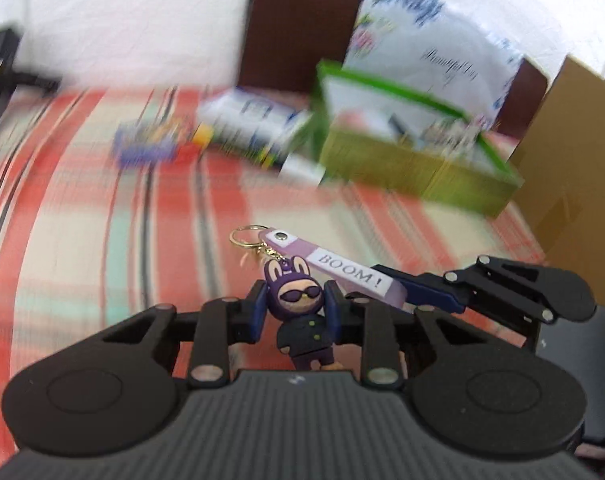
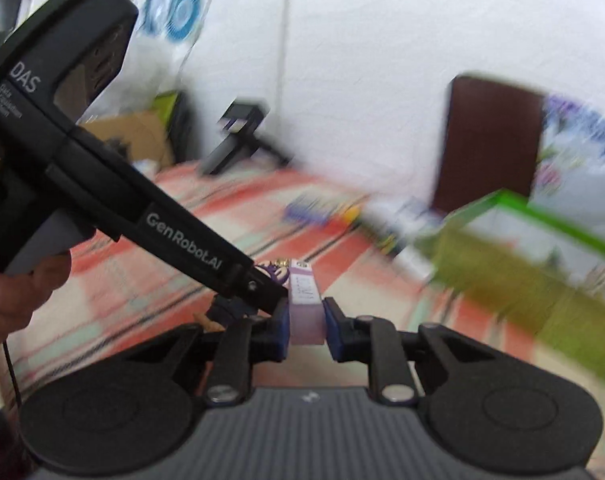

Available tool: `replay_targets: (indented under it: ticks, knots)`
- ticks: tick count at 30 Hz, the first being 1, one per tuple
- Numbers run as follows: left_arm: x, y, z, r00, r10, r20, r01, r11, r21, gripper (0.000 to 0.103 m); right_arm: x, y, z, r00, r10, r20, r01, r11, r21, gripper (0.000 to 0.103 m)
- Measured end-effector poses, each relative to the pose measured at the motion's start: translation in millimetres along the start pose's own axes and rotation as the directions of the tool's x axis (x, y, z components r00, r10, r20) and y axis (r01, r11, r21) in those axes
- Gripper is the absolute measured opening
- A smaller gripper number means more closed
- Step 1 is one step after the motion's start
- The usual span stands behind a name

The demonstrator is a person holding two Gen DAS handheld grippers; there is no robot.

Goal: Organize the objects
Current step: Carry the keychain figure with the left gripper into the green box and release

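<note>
A keychain hangs above the plaid tablecloth [image 1: 82, 220], held between both grippers. It has a purple bunny-eared figure [image 1: 306, 336] with sunglasses, a gold ring [image 1: 242, 236] and a lilac strap [image 1: 342, 268] labelled "BOOM!". My left gripper [image 1: 296, 300] is shut on the figure's head, blue pads at each side. My right gripper [image 1: 390, 284] reaches in from the right and clamps the strap's end. In the right wrist view the right gripper [image 2: 305, 320] is shut on the strap [image 2: 304, 292]. There the left gripper [image 2: 268, 284] slants in from the upper left, held by a hand [image 2: 18, 292].
A green-rimmed open box [image 1: 414, 172] with items inside stands at the back right. A brown cardboard sheet [image 1: 574, 160] lies right of it. Behind are a dark chair back [image 1: 302, 20] and a floral bag [image 1: 422, 40]. Blurred packs [image 1: 146, 144] and a white box [image 1: 254, 120] lie mid-table.
</note>
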State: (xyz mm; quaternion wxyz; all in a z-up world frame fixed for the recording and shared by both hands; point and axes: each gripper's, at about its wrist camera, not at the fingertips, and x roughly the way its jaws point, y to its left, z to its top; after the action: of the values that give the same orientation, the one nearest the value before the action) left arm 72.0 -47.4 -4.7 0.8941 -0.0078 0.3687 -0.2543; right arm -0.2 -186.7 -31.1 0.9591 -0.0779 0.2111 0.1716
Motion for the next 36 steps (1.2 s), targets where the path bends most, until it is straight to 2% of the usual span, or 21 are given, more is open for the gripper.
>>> replay_targets:
  ticks: [4, 7, 9, 15, 17, 19, 20, 22, 24, 26, 30, 32, 36]
  knots:
    - [15, -26, 50, 0.997, -0.045, 0.061, 0.040, 0.996, 0.078, 0.032, -4, -39, 19, 0.989, -0.124, 0.078, 0.120, 0.991, 0.057, 0.018]
    - [38, -55, 80, 0.993, -0.063, 0.104, 0.045, 0.985, 0.165, 0.032, -2, -74, 30, 0.966, -0.231, 0.113, 0.219, 0.969, 0.112, 0.018]
    - [62, -71, 98, 0.991, -0.080, 0.106, 0.058, 0.979, 0.195, 0.032, 2, -99, 33, 0.950, -0.287, 0.120, 0.268, 0.951, 0.155, 0.018]
    - [130, -112, 128, 0.991, -0.102, 0.092, 0.075, 0.962, 0.263, 0.032, 26, -167, 22, 0.901, -0.426, 0.088, 0.393, 0.883, 0.257, 0.019]
    - [150, -116, 134, 0.993, -0.072, 0.089, 0.047, 0.966, 0.255, 0.037, 44, -184, 17, 0.877, -0.477, 0.054, 0.444, 0.849, 0.285, 0.026]
    - [167, -116, 136, 0.997, -0.006, 0.080, -0.014, 0.970, 0.244, 0.041, 57, -195, 8, 0.867, -0.498, 0.001, 0.475, 0.827, 0.299, 0.036]
    - [170, -114, 134, 0.997, 0.010, 0.071, -0.026, 0.972, 0.233, 0.041, 58, -199, 3, 0.866, -0.500, -0.012, 0.476, 0.818, 0.322, 0.036]
    - [163, -104, 128, 0.998, -0.015, 0.065, 0.001, 0.980, 0.199, 0.042, 51, -197, -4, 0.870, -0.493, 0.001, 0.460, 0.811, 0.362, 0.041]
    - [148, -97, 119, 0.996, -0.012, 0.087, -0.004, 0.982, 0.189, 0.047, 41, -186, -8, 0.866, -0.500, 0.029, 0.456, 0.811, 0.367, 0.044]
    - [126, -88, 108, 0.992, -0.020, 0.125, -0.001, 0.985, 0.172, 0.053, 32, -174, -9, 0.866, -0.495, 0.067, 0.440, 0.820, 0.365, 0.044]
    - [83, -57, 87, 0.985, -0.031, 0.172, 0.009, 0.992, 0.125, 0.056, 17, -141, -4, 0.877, -0.457, 0.150, 0.390, 0.857, 0.336, 0.046]
    - [65, -34, 75, 0.984, -0.013, 0.180, -0.003, 0.996, 0.088, 0.058, 15, -122, -1, 0.893, -0.416, 0.174, 0.352, 0.884, 0.307, 0.046]
    - [44, 21, 57, 0.982, 0.104, 0.155, -0.108, 0.994, 0.015, 0.058, 32, -91, 9, 0.961, -0.240, 0.135, 0.198, 0.944, 0.263, 0.046]
